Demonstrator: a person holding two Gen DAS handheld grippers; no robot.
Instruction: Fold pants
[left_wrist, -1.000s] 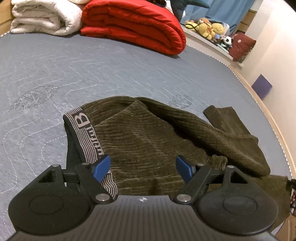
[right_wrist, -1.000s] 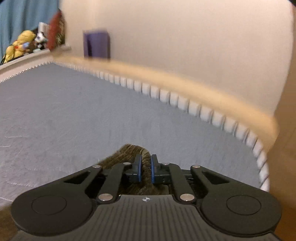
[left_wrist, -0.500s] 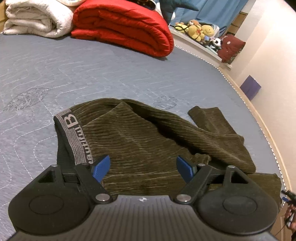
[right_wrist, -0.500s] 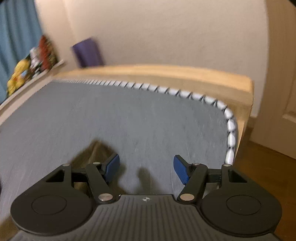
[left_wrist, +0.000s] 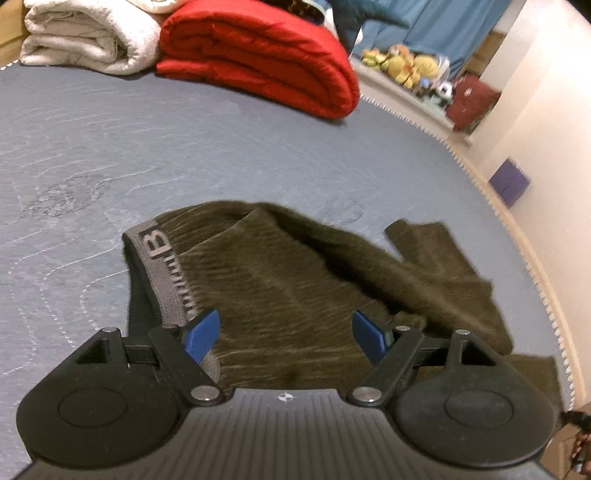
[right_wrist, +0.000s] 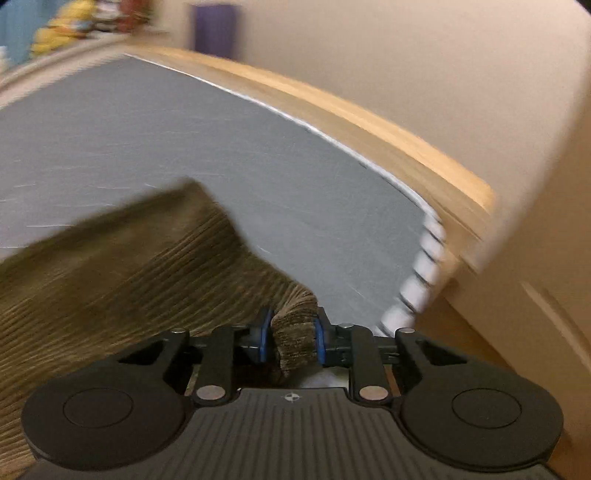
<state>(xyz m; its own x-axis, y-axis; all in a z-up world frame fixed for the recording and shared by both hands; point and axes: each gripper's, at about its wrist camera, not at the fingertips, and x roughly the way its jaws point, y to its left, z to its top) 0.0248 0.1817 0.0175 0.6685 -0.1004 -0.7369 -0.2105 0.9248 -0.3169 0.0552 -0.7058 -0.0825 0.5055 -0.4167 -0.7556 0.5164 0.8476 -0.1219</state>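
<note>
Dark olive corduroy pants (left_wrist: 295, 288) lie crumpled on the grey-blue bed (left_wrist: 184, 147), their grey waistband (left_wrist: 162, 254) with a large letter B at the left. My left gripper (left_wrist: 286, 336) hovers open just above the waist end, blue pads wide apart, nothing between them. In the right wrist view the pants (right_wrist: 129, 266) stretch away to the left, and my right gripper (right_wrist: 291, 332) is closing on a bunched corner of them. The fabric fills the gap between its pads. This corner lies near the bed's corner (right_wrist: 424, 258).
A folded red blanket (left_wrist: 258, 62) and a white one (left_wrist: 85, 40) lie at the far end of the bed. Plush toys (left_wrist: 402, 66) sit on a ledge beyond. A purple box (left_wrist: 509, 182) stands by the wall. A wooden frame (right_wrist: 369, 122) borders the mattress.
My right gripper opened, let go of the fabric, swung along the bed's edge and closed on a bunched corner of the pants. The left gripper stayed open over the waist.
</note>
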